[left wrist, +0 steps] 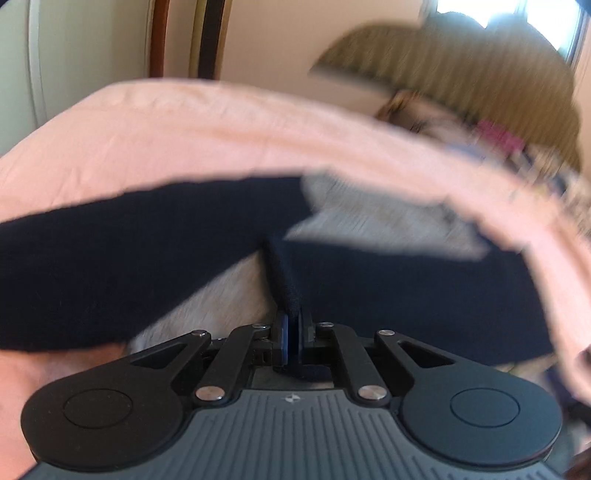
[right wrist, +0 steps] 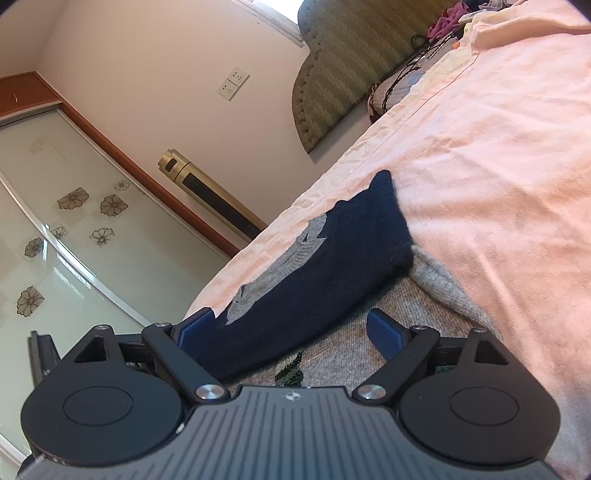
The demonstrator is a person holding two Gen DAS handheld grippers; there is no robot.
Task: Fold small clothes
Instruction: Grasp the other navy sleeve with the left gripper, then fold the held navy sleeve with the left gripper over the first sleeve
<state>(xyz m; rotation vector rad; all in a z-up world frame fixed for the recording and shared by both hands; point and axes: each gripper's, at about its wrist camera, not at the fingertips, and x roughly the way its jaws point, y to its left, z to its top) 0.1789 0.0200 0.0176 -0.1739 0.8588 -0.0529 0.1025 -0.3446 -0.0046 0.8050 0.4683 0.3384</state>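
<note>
A small knit sweater (left wrist: 110, 258), dark navy with grey parts, lies on a pink bed sheet (left wrist: 184, 129). My left gripper (left wrist: 293, 325) is shut on a pinched ridge of the navy fabric, low over the garment; this view is blurred by motion. In the right wrist view the same sweater (right wrist: 332, 258) shows a navy sleeve folded over the grey body (right wrist: 369, 350). My right gripper (right wrist: 291, 328) is open, its blue pads on either side of the navy sleeve's lower end, close above the grey knit.
The pink sheet (right wrist: 498, 166) fills the right. A padded olive headboard (right wrist: 332, 74) and a pile of clothes (right wrist: 447, 18) lie at the far end. A wall, a gold standing unit (right wrist: 207, 192) and a glass wardrobe door (right wrist: 55, 221) are beyond the bed's left edge.
</note>
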